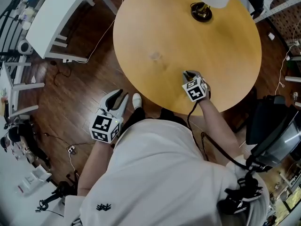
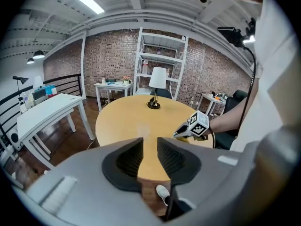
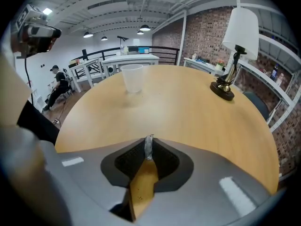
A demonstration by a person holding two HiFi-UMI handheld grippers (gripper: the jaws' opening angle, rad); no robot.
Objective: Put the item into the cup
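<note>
A clear plastic cup (image 3: 132, 78) stands upright on the round wooden table (image 3: 188, 121), towards its middle; in the head view the cup (image 1: 155, 56) is only faintly visible. My right gripper (image 3: 148, 142) is shut on a flat yellow packet (image 3: 143, 182) with a silvery end, held edge-on between the pads. It hovers over the table's near edge (image 1: 188, 73), well short of the cup. My left gripper (image 1: 117, 98) hangs off the table over the floor, its jaws (image 2: 149, 149) slightly apart and empty.
A lamp with a white shade stands on a dark base (image 1: 201, 11) at the table's far side. White desks (image 1: 61, 13) and a metal shelf (image 2: 160, 60) stand beyond. A dark chair (image 1: 270, 121) is at the right. The person's white shoe (image 1: 136, 100) is under the table edge.
</note>
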